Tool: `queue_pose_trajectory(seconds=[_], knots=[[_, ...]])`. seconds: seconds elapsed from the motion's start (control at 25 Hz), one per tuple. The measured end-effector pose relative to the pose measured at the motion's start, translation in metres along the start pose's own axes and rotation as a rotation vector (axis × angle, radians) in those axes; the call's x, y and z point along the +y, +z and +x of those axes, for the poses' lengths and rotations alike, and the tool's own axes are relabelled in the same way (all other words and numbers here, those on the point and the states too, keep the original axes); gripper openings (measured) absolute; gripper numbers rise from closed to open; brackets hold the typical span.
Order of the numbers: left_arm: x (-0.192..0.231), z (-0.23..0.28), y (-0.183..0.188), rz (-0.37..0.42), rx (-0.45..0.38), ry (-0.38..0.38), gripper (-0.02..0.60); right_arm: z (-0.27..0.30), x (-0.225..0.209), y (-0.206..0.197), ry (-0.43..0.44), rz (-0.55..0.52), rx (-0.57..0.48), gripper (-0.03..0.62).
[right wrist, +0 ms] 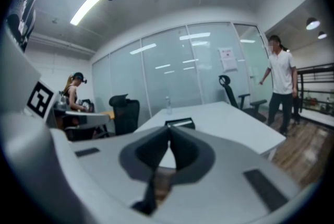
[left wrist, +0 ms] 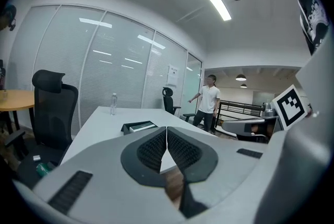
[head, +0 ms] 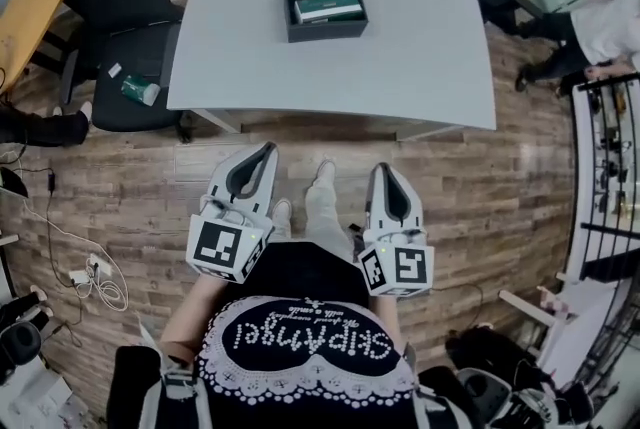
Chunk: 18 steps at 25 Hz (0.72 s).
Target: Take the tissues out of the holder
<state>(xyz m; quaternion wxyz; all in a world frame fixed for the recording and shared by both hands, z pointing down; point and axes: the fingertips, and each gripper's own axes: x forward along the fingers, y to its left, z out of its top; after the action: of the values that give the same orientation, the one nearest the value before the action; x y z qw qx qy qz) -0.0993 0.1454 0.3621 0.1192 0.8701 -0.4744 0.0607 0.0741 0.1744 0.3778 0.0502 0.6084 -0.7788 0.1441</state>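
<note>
A dark rectangular holder (head: pixel 325 13) sits on the white table (head: pixel 420 67), with a green and white tissue pack (head: pixel 327 7) lying inside it. Both grippers hang over the wooden floor, short of the table's near edge. My left gripper (head: pixel 268 151) is shut, its pads meeting at the tips with nothing between them (left wrist: pixel 166 129). My right gripper (head: pixel 385 170) is also shut and empty (right wrist: pixel 169 128). The holder (left wrist: pixel 139 127) shows beyond the left jaws, and the holder (right wrist: pixel 180 124) appears just above the right jaws.
A black office chair (head: pixel 115 27) stands at the table's left with a green bottle (head: pixel 140 90) on its seat. A clear bottle (left wrist: pixel 113 103) stands at the table's far end. A person in a white shirt (head: pixel 600 22) is at the right. Cables (head: pixel 95 277) lie on the floor at the left.
</note>
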Motion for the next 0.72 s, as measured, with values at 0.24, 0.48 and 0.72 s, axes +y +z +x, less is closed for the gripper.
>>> queue_pose_trajectory(seconds=[0.24,0.48,0.72], knots=[[0.003,0.065,0.026,-0.012,-0.048,0.06,0.025,0.057,-0.048,0.033,0.066,-0.032,-0.005,0.034],[-0.003,0.115,0.05,-0.023,-0.092,0.122,0.025,0.092,-0.093,0.06,0.116,-0.057,-0.001,0.034],[0.005,0.137,0.05,-0.033,-0.095,0.175,0.025,0.116,-0.112,0.061,0.154,-0.058,0.021,0.034]])
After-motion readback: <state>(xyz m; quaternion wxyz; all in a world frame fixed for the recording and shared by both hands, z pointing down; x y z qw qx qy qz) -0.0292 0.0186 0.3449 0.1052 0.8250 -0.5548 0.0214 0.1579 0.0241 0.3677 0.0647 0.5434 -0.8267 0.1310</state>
